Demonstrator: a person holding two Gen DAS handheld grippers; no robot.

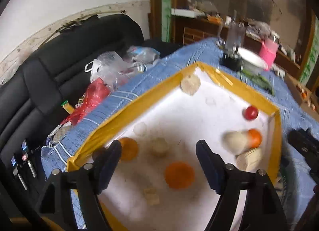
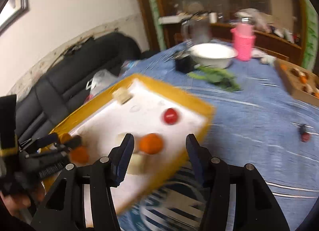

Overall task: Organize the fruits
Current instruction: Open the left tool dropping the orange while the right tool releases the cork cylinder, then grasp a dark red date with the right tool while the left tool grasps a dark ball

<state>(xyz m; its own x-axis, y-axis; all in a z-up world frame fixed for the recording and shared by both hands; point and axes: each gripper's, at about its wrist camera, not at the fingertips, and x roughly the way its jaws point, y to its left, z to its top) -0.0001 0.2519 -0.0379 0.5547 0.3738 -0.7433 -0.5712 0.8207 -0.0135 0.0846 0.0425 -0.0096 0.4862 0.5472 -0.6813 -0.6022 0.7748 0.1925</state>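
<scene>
A white foam tray with a yellow taped rim (image 1: 225,79) (image 2: 157,80) lies on the blue cloth. It holds oranges (image 1: 179,175) (image 2: 151,143), a red fruit (image 1: 250,112) (image 2: 170,115) and pale foam fruit nets (image 1: 190,84). My left gripper (image 1: 159,163) is open and empty above the tray's near half, with one orange between its fingers' line. It also shows in the right wrist view (image 2: 57,143). My right gripper (image 2: 158,155) is open and empty over the tray's near right corner, an orange just ahead.
A white bowl (image 2: 212,54), a pink cup (image 2: 243,43), green leaves (image 2: 217,77) and a black stand (image 1: 231,61) sit at the table's far end. A cardboard box with fruit (image 2: 297,83) is at the right. Plastic bags (image 1: 107,71) lie on a black sofa (image 1: 59,61) at the left.
</scene>
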